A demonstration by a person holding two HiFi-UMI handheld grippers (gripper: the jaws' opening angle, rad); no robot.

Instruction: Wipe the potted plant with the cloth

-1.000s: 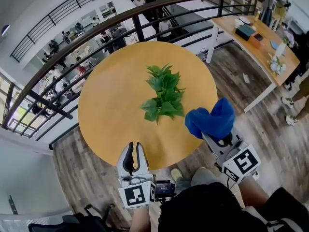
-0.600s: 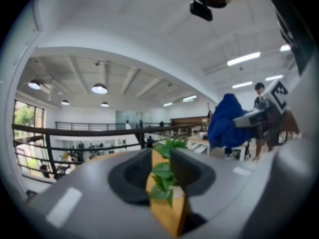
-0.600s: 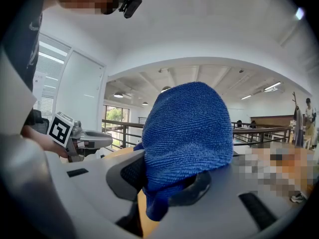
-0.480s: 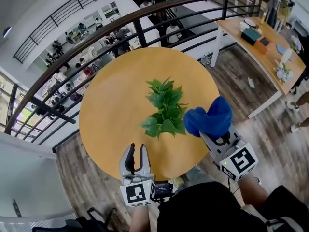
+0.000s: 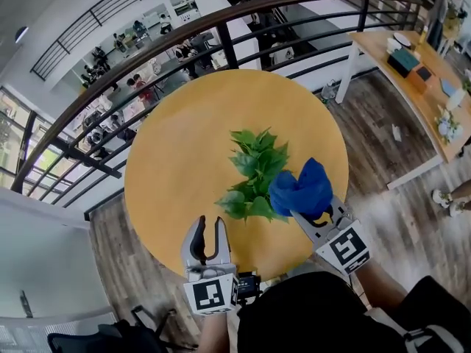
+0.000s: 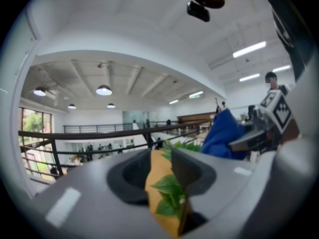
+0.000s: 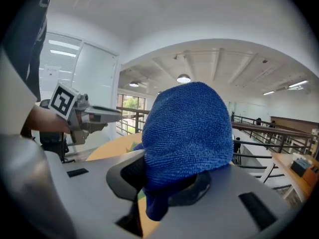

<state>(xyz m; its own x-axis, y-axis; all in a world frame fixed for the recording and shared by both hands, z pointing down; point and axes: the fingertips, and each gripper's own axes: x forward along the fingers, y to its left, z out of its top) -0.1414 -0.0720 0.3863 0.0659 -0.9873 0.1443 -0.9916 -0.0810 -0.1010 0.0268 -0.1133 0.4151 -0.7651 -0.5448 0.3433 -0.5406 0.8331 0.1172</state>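
Head view, with both gripper views. The right gripper [image 5: 307,206] is clamped on a bunched blue cloth [image 5: 300,188], which bulges out over and ahead of its jaws and hides their tips. The plant [image 5: 254,171] stands on the round table [image 5: 173,145], just ahead of this gripper and to its left. The wad seems to meet the near right edge of the foliage, though actual contact cannot be confirmed. The pot is hidden under the leaves. The foliage's long axis runs away from the person, slanting slightly rightward, so it lies roughly along the line the right gripper points.

The left gripper [image 5: 207,226] hovers at the table's near edge. Its jaws have just been opening and now stand wide apart, holding nothing. Leaves show through the gap, but they sit beyond the tips, ahead and to the right.

Judgement: the right hand is the nearer and carries the cloth. The wipe probably depends on bringing the wad leftward onto the leaves, then stroking along that axis. The left gripper may steady a stem.
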